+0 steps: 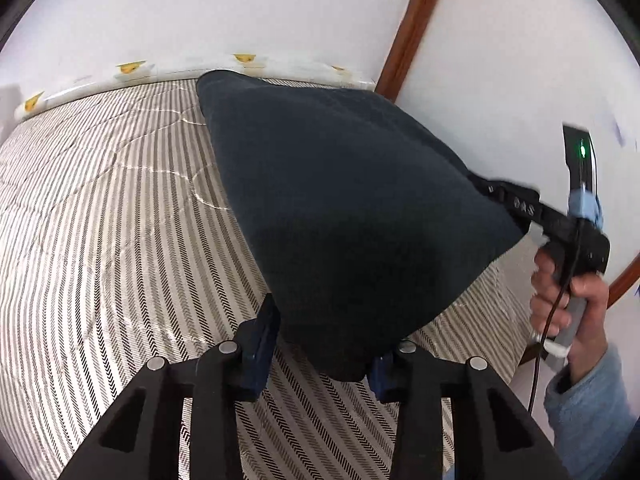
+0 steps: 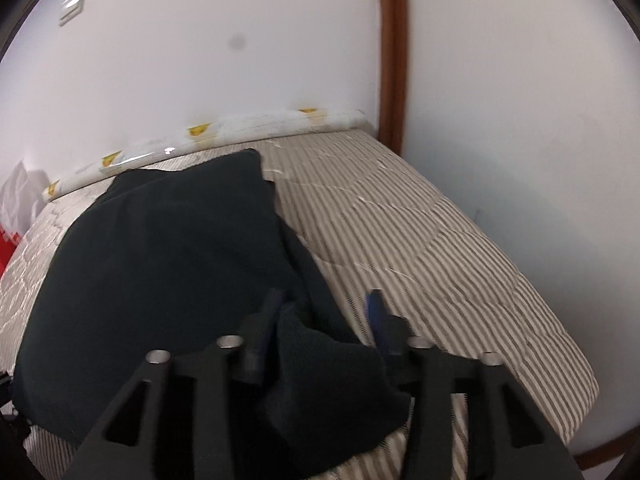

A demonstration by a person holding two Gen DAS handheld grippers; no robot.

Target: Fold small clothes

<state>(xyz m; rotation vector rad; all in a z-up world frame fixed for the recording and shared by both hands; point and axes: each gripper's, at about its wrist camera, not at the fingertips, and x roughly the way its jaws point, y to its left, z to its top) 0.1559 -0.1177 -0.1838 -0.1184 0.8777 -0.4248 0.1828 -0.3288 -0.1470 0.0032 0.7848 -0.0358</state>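
A dark navy garment (image 1: 348,216) hangs stretched above the striped bed, held at two corners. My left gripper (image 1: 324,344) has its blue-padded jaws wide apart with the garment's near corner draped between them. My right gripper (image 1: 500,196) shows in the left wrist view at the right, held by a hand, its tip at the garment's right corner. In the right wrist view the garment (image 2: 160,264) spreads to the left and its bunched edge lies between the right gripper's (image 2: 324,312) parted jaws.
The bed has a grey-and-white striped quilt (image 1: 104,240) and a white rolled edge with yellow prints (image 2: 224,132) along the wall. A brown wooden post (image 2: 392,52) stands in the corner. White and red items (image 2: 14,208) lie at the far left.
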